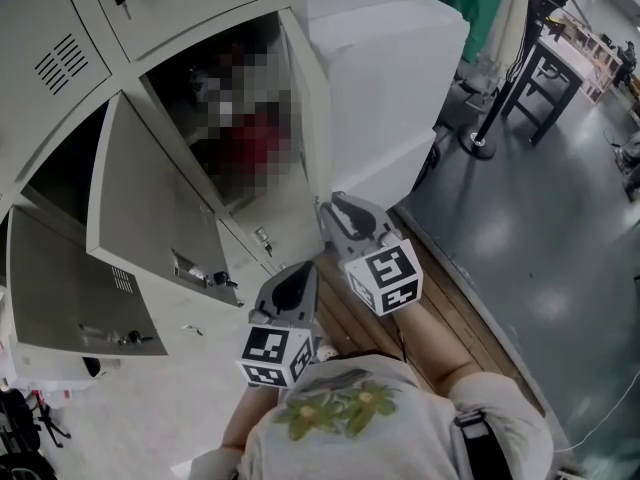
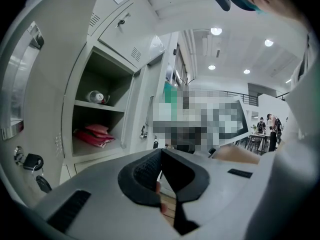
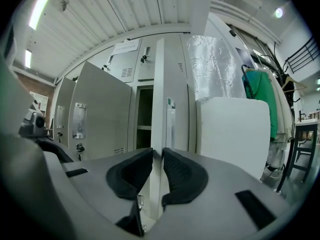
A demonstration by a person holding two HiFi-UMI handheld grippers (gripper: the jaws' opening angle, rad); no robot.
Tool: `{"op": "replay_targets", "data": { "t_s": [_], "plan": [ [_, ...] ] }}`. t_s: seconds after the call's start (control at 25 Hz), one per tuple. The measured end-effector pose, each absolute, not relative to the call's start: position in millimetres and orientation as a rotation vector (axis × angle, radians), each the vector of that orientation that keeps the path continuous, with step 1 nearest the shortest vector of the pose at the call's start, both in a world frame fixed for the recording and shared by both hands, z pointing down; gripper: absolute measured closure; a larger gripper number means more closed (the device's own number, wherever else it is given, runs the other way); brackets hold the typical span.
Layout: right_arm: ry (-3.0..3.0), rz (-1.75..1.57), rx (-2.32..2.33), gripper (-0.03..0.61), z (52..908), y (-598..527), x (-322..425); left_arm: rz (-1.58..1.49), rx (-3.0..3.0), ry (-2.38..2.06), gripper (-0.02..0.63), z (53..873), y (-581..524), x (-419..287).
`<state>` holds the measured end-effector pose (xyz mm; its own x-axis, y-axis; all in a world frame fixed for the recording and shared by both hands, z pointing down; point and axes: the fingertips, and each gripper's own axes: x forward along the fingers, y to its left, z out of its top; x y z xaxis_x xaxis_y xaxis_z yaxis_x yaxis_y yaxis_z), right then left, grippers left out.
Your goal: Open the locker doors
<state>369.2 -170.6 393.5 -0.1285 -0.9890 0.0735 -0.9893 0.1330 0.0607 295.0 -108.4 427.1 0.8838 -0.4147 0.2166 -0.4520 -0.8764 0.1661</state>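
Three doors of the grey lockers point(image 1: 60, 58) stood swung out: a low one point(image 1: 70, 288) at far left, a larger one point(image 1: 150, 208) beside it, and a third door point(image 1: 305, 118), seen nearly edge-on, to the right of an open compartment point(image 2: 112, 84) with a red bundle point(image 2: 92, 135) inside. The left gripper point(image 1: 300, 271) hung below, jaws together on nothing, clear of the doors. The right gripper point(image 1: 330, 206) had its jaws clamped on the third door's free edge. A white cabinet point(image 1: 390, 78) stood beside the lockers, a dark stool point(image 1: 545, 73) farther right.
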Motion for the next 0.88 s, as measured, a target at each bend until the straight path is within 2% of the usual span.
{"op": "replay_targets", "data": {
  "t_s": [0.56,0.88],
  "plan": [
    [-2.197,0.024,2.118,0.500,394.5,-159.3,395.1,0.259,2.844,-0.658,0.584,426.3,-101.5,295.2],
    [-2.159,0.063,2.113,0.535,403.4,-146.8,392.5,0.263,2.840,-0.664,0.584,428.6,-99.2,289.6]
  ]
}}
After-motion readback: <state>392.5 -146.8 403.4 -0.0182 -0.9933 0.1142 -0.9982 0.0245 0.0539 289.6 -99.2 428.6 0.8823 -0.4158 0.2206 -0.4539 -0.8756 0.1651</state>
